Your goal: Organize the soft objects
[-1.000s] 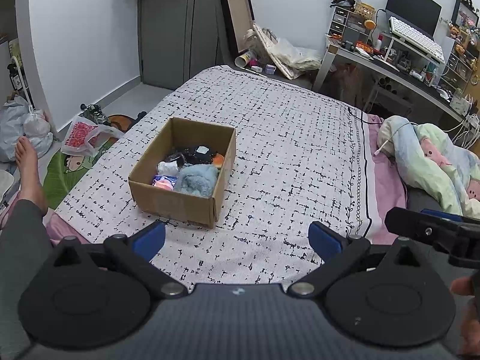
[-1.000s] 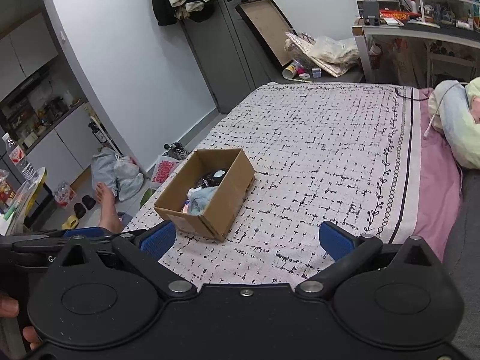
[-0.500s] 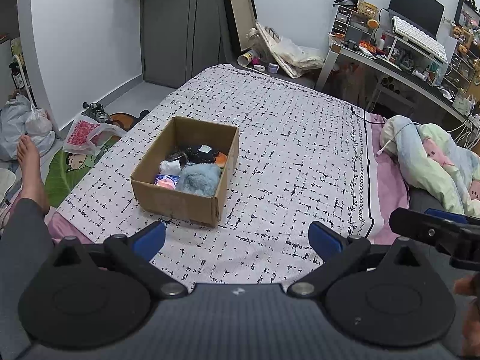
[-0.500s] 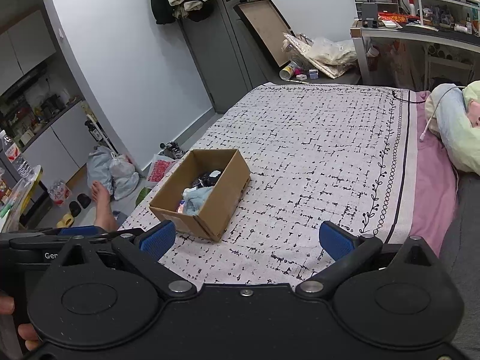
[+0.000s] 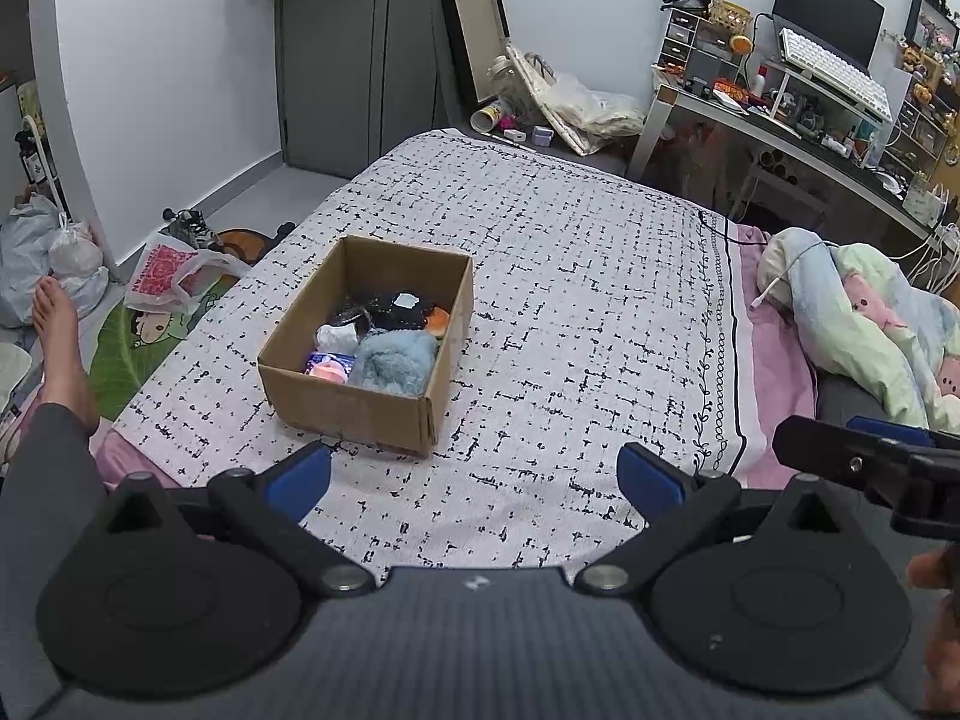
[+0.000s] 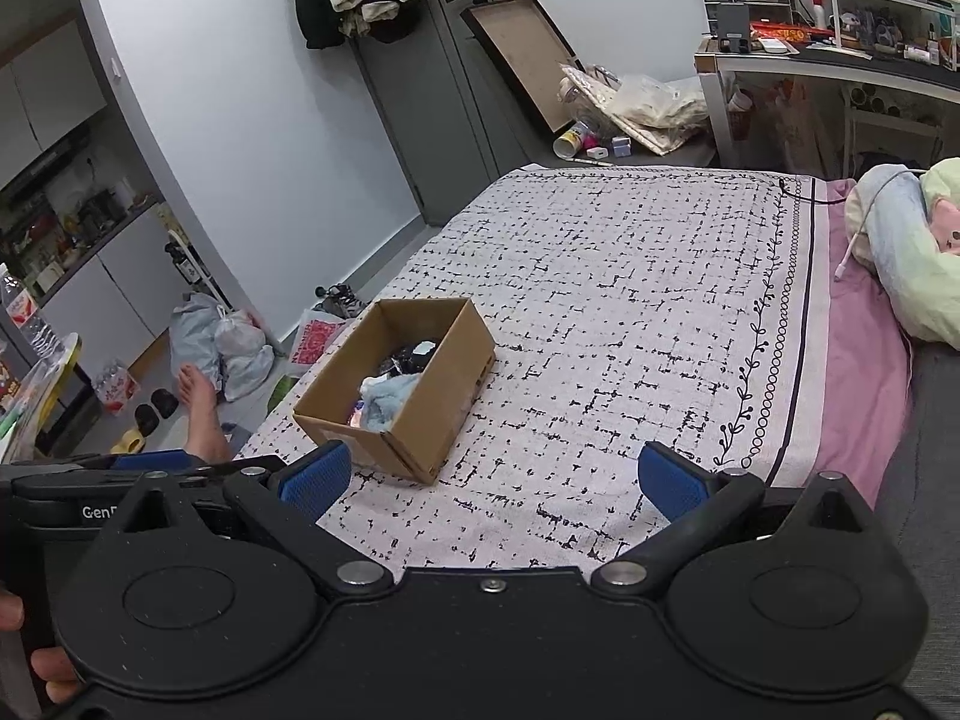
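A cardboard box (image 5: 312, 387) (image 6: 432, 408) sits on the patterned bedspread, near its left edge. Inside lie several soft items: a fluffy light-blue piece (image 5: 396, 360) (image 6: 384, 402), a white one (image 5: 336, 336), a black one (image 5: 393, 309) and an orange one (image 5: 438, 319). My left gripper (image 5: 474, 477) is open and empty, held back from the box's near wall. My right gripper (image 6: 489, 477) is also open and empty, just right of the box's near corner. Its body (image 5: 864, 468) shows at the right edge of the left wrist view.
The bedspread (image 5: 588, 276) (image 6: 630, 300) stretches bare beyond the box. A bundled pastel blanket (image 5: 864, 324) (image 6: 912, 258) lies at the right. A person's leg and bare foot (image 5: 60, 336) (image 6: 201, 414) rest off the left edge, over bags (image 5: 174, 276) on the floor. A cluttered desk (image 5: 780, 114) stands behind.
Both grippers have drawn back and risen slightly, so the box looks a little farther away. Both stay open and empty; the box has not moved.
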A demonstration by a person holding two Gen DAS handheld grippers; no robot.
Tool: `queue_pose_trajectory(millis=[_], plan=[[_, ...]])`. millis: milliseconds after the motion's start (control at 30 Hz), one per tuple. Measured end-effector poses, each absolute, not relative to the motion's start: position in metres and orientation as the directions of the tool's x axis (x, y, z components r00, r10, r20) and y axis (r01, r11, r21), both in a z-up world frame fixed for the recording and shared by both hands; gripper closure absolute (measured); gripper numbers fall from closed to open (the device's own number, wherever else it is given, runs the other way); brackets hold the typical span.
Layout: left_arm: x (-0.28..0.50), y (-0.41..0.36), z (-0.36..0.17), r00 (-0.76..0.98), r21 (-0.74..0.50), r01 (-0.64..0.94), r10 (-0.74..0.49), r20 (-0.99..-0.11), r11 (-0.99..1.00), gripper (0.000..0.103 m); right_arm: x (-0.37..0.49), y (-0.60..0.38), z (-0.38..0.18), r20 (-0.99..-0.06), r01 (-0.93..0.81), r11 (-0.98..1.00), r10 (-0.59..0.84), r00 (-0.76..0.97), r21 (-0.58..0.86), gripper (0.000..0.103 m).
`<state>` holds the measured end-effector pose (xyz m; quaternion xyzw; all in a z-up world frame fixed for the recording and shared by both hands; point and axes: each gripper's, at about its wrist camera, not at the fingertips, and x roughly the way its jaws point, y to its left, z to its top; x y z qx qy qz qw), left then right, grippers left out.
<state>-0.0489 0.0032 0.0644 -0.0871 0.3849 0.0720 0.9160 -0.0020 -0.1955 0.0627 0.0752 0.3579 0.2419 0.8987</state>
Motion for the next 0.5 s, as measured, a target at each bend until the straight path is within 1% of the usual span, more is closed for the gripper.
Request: queue_pose_trajectory(millis=[233, 367, 500], plan=[[-0.0502, 0.0016, 0.0650, 0.694, -0.107, -0.196, 0.061, -0.718, 0.975, 0.002, -0.0013, -0.1943, 0.0617, -0.613, -0.376, 0.873, 0.486, 0.623, 0.311, 0.000], [-0.0537, 0.0011, 0.0660, 0.711, -0.104, -0.204, 0.074, -0.699, 0.973, 0.002, -0.0049, -0.1951, 0.0611, -0.588, -0.376, 0.871, 0.490, 0.644, 0.315, 0.000], [-0.0510, 0.0010, 0.0647, 0.729, -0.116, -0.193, 0.063, -0.682, 0.974, 0.002, -0.0021, -0.1975, 0.0589, -0.565, -0.370, 0.878, 0.479, 0.672, 0.304, 0.000]])
